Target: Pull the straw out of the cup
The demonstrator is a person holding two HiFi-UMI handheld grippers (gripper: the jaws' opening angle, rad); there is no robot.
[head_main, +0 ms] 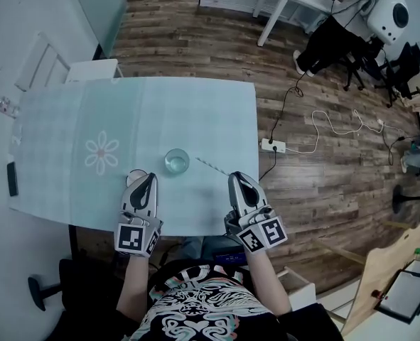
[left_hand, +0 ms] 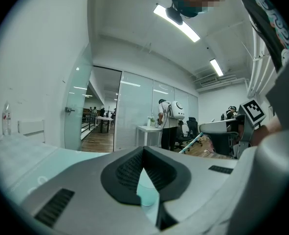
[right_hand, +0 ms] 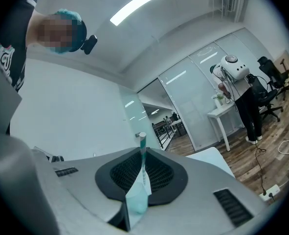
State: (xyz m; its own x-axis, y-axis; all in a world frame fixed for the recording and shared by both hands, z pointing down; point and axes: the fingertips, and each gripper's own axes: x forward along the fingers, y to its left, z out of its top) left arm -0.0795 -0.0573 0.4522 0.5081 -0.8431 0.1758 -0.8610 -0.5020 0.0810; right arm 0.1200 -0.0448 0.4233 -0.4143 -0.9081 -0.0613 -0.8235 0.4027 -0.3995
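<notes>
Ceiling strip lights (left_hand: 178,22) glare brightly; fisheye edges curve.

Table (head_main: 195,105) pale mint with a faint check and one white flower print (head_main: 101,153). Cup (head_main: 176,161) clear. Straw (head_main: 211,166) white with teal stripes. Left gripper (head_main: 146,178) and right gripper (head_main: 238,178) grey, pads (left_hand: 127,173) black and ribbed, cubes (head_main: 135,237) black-and-white squares. Floor (head_main: 195,41) dark brown planks. Shirt (head_main: 195,311) black with white swirls. Cable (head_main: 330,130) white
</notes>
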